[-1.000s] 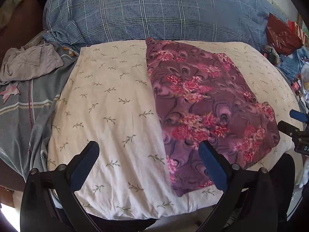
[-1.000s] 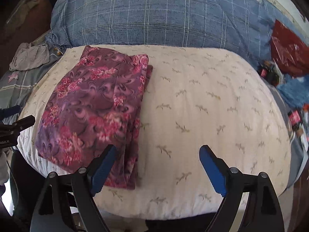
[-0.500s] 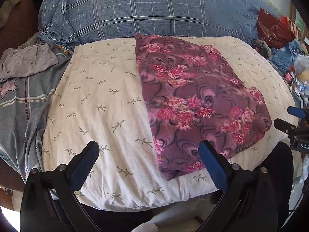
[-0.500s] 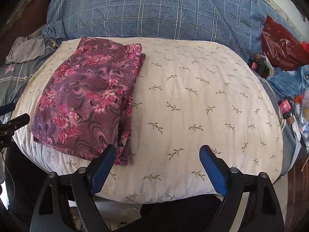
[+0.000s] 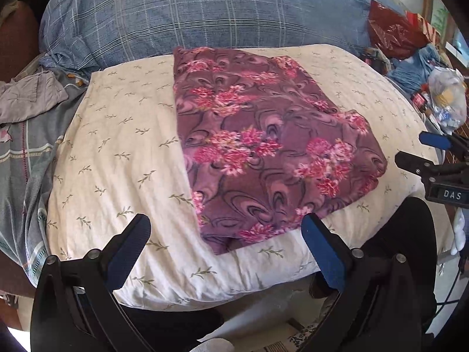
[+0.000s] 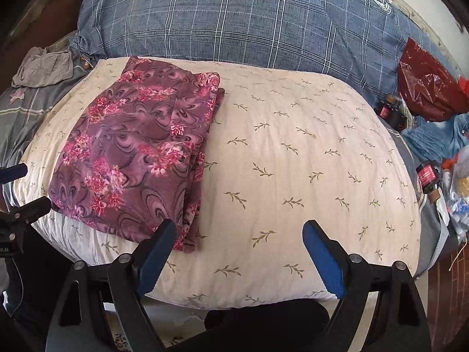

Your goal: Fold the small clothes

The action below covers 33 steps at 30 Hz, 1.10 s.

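Observation:
A purple floral garment point(image 5: 263, 146) lies folded flat on a cream leaf-print pillow point(image 5: 117, 152); in the right wrist view the garment point(image 6: 137, 152) sits on the left part of the pillow point(image 6: 307, 161). My left gripper point(image 5: 225, 240) is open and empty, held back at the pillow's near edge below the garment. My right gripper point(image 6: 239, 243) is open and empty at the near edge, its left finger over the garment's near corner. The right gripper also shows at the right edge of the left wrist view point(image 5: 422, 152).
A blue plaid pillow point(image 6: 249, 20) lies behind. Grey clothes point(image 5: 26, 99) lie on a grey patterned sheet to the left. At right are a red plastic bag point(image 6: 428, 85), blue denim point(image 6: 439, 138), small jars point(image 6: 428, 176) and a clear bag point(image 5: 448, 102).
Both grippers have pulled back from the pillow toward me and risen slightly; the garment looks smaller and farther. It lies unmoved, and both grippers stay open.

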{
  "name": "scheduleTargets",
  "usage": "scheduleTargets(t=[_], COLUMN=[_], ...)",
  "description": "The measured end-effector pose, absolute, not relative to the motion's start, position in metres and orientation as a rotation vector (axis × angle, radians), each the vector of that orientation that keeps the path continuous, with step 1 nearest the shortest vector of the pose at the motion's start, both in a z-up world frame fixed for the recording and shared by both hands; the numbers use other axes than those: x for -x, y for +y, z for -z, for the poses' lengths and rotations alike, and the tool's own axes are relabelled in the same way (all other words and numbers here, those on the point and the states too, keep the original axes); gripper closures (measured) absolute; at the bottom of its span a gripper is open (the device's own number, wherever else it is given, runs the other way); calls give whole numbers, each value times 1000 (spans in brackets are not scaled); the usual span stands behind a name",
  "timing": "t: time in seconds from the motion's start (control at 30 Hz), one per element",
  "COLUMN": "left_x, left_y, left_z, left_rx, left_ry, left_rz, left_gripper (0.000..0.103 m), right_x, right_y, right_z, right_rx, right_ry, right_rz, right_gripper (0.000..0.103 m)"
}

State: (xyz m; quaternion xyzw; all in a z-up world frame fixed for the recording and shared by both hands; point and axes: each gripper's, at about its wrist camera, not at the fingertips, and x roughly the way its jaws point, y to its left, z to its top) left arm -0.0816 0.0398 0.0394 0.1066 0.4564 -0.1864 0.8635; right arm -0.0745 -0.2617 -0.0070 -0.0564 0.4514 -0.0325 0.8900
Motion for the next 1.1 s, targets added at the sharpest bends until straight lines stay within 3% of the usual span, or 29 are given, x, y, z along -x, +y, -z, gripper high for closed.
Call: scheduleTargets(t=[1.1], left_x=[116], left_y=[-1], left_z=[-36], left_rx=[-308], left_ry=[937], left_rz=[476], left_gripper=[0], right_x=[85], right_y=[-276], right_z=[14], right_rx=[81], right_ry=[945], right_rz=[82], right_gripper=[14])
